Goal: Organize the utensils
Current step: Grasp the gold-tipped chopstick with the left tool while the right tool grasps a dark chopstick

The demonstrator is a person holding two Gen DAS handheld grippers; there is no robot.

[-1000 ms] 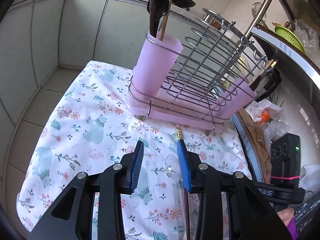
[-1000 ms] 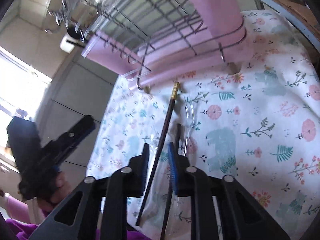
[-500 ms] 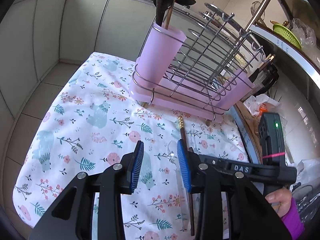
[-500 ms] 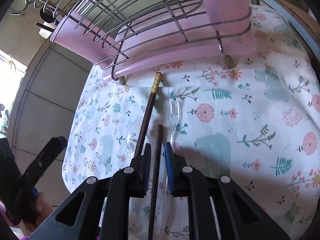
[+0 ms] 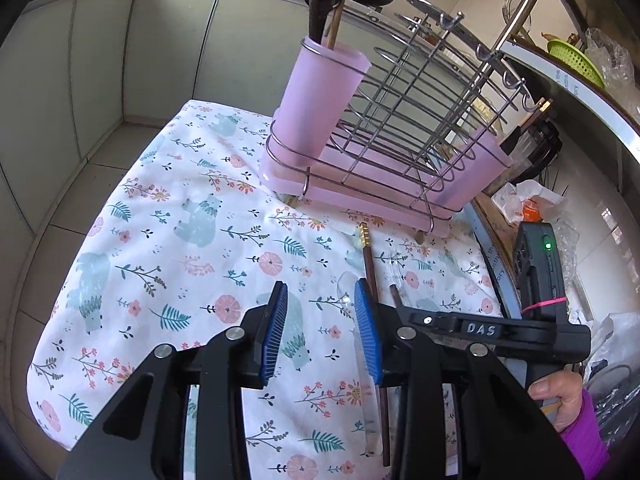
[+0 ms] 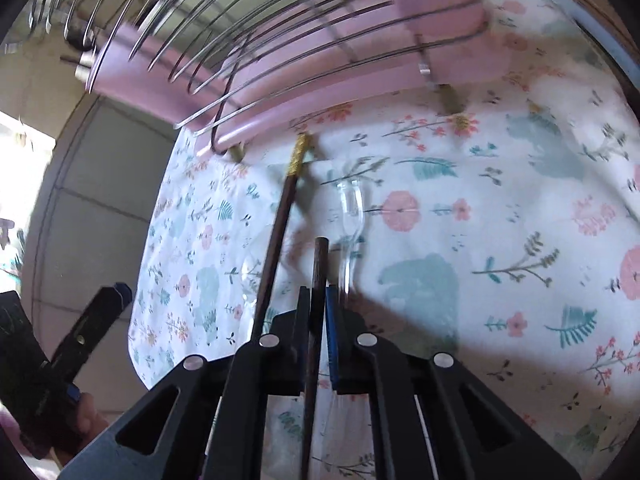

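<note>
Chopstick (image 6: 320, 264) tail hidden beneath closing right gripper (image 6: 318, 300) jaws

my left gripper (image 5: 320, 330) hangs tilted down, jaws half apart on nothing. my right gripper (image 6: 318, 336) tilts down too, jaws closing on a chopstick (image 6: 318, 276).

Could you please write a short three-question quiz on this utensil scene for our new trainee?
1. True or false: the left gripper holds a chopstick.
2. What lies between the right gripper's closing jaws?
A. a clear plastic fork
B. the plain dark chopstick
C. the gold-tipped chopstick
3. Fill in: the black spoon stands in the pink ____ on the wire rack.

Key:
1. False; its jaws stand apart with nothing between them.
2. B
3. cup
</note>
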